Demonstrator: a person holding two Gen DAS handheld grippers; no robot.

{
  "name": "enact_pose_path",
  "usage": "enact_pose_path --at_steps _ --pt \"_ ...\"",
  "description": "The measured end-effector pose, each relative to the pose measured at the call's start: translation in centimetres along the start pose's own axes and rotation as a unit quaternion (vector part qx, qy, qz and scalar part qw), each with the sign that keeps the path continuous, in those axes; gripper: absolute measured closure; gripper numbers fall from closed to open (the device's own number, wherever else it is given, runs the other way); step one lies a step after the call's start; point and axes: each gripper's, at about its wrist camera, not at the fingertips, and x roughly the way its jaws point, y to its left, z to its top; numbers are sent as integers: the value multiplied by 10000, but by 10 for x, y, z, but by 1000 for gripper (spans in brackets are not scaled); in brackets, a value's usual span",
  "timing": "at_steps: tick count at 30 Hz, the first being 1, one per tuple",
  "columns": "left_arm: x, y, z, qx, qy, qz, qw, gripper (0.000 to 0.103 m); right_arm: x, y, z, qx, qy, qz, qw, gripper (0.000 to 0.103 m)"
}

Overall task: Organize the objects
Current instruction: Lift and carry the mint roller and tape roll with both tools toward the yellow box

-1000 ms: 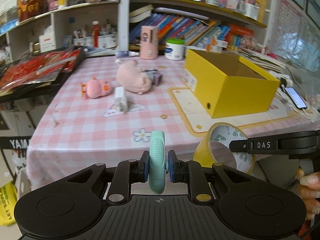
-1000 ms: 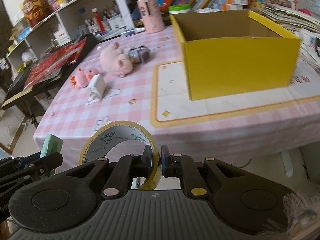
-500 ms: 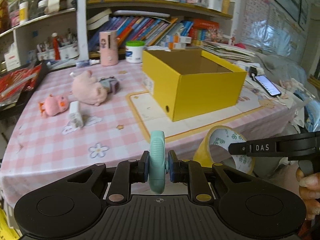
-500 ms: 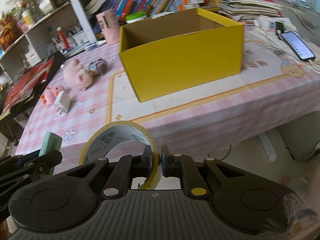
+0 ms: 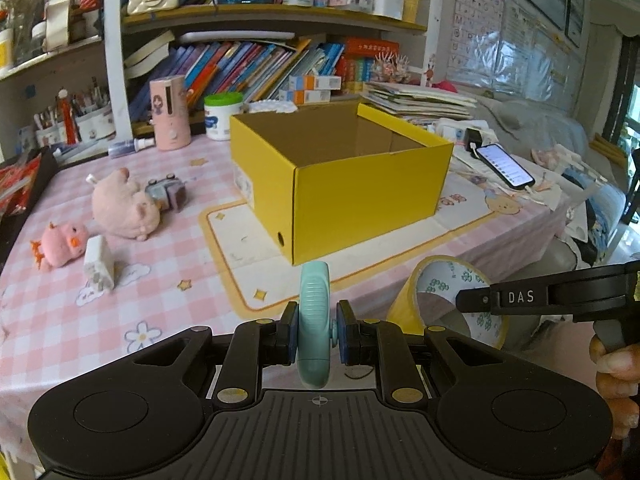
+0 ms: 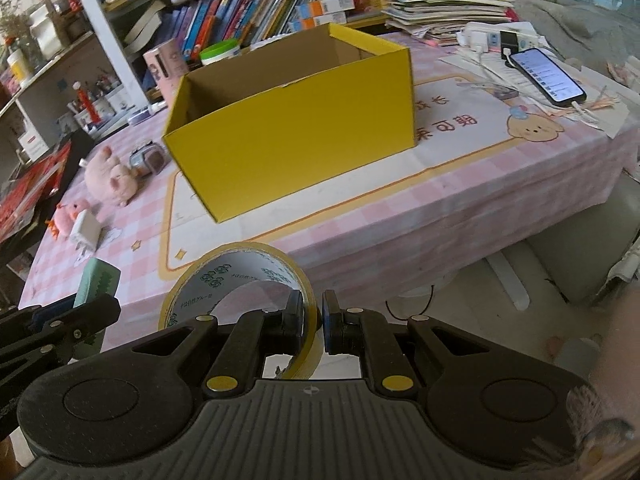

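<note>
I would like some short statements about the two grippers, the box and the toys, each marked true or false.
1. The left gripper is shut on a mint green tool. True.
2. The right gripper is open and holds nothing. False: it grips the wall of a yellow tape roll.
3. The yellow box is closed with a lid. False: its top is open.
4. The pink plush pig lies on the table, outside the box. True.

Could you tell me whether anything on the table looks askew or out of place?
Yes: the pink plush pig lies toppled on its side, and the white charger beside it lies tipped over.
</note>
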Motion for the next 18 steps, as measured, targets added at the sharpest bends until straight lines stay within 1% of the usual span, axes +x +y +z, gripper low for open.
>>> enact_pose_path --at_steps 13,18 --pt "12 -14 31 136 -286 85 9995 86 11 -12 30 -44 -93 69 9999 93" --pt "19 -18 47 171 -425 131 9989 86 9 -19 50 -46 -320 40 9995 93"
